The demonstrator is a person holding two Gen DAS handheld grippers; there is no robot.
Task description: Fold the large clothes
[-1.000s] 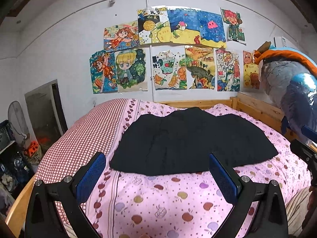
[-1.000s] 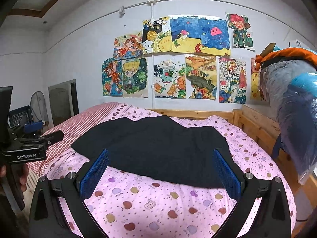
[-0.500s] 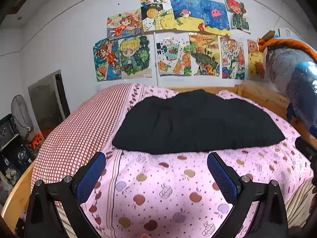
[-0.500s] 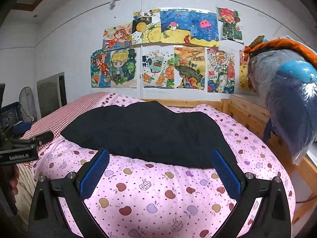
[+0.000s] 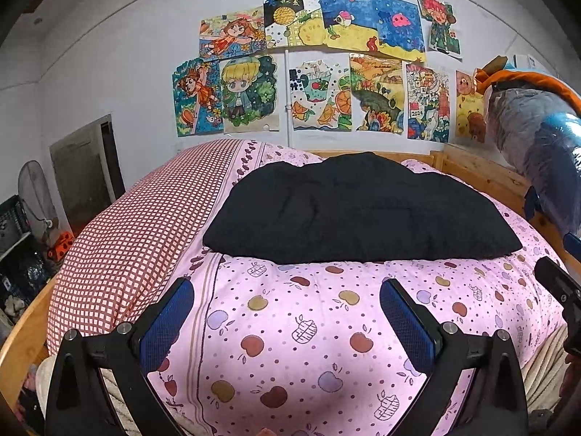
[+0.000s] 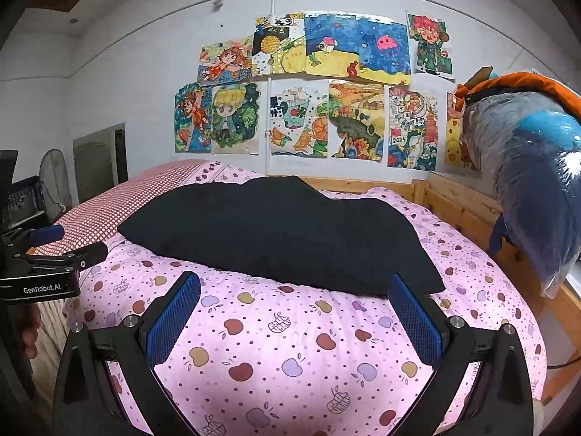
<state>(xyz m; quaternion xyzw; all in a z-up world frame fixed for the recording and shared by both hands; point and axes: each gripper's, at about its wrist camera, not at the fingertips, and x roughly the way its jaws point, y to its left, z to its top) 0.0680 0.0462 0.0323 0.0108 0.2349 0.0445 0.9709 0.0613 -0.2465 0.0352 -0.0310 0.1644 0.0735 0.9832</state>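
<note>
The black garment [image 5: 357, 214] lay spread flat on the pink bedspread [image 5: 301, 330], toward its far end; my left tongs [image 5: 287, 312] hung over the bedspread's near part, jaws wide apart, holding nothing; my right tongs [image 6: 295, 310] likewise.

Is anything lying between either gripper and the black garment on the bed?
Nothing visible. Only bare pink apple-print bedsheet separates the open left gripper and open right gripper from the black garment.
</note>
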